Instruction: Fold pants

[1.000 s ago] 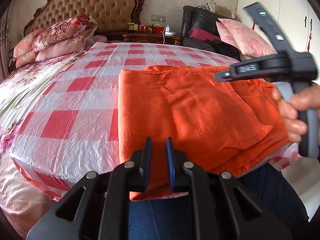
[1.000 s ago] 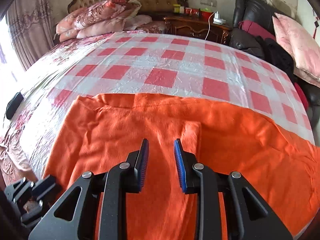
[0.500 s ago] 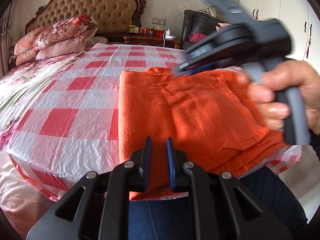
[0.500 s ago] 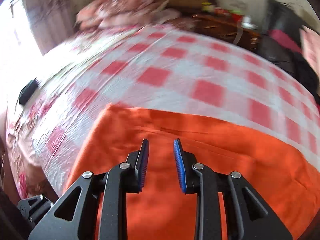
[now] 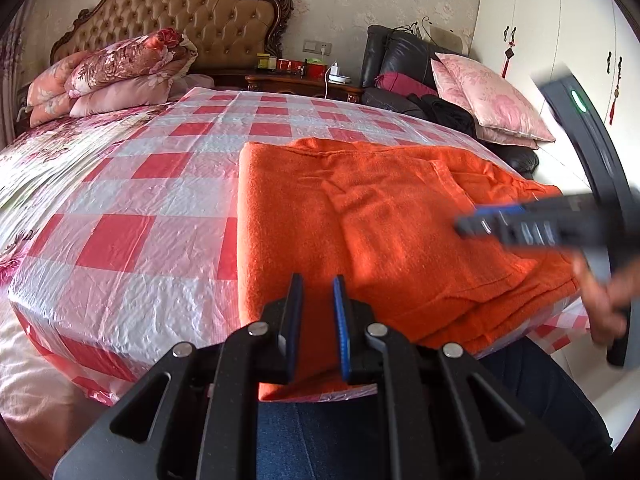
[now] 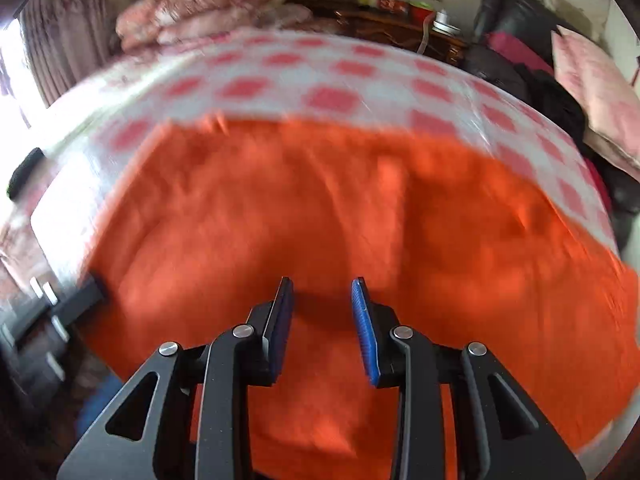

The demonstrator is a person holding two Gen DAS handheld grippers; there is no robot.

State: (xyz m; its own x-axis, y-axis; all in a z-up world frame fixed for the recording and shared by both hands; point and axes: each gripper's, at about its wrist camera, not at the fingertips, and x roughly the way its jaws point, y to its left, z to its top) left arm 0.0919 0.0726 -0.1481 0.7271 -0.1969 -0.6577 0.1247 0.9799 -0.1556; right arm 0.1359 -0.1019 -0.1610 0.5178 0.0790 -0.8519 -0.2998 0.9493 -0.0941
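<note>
Checked cover (image 5: 120, 240) lies bare on the left, giving free room for moving. Left gripper (image 5: 316, 300) hangs at the near edge of the pants (image 5: 360, 220), jaws slightly apart, nothing clamped. The pants lie folded at the bed's near edge, their near hem overhanging. Right gripper (image 6: 322, 304), blurred, hovers over the cloth, its jaws just opened wider and empty. Risk: a hasty grab at the right takes one layer only, or drags the stack off the edge.

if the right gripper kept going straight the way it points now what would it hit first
Most likely the orange pants on the checkered bed cover. The right gripper points steeply down at them, fingers apart and empty, though blur hides the gap.
</note>
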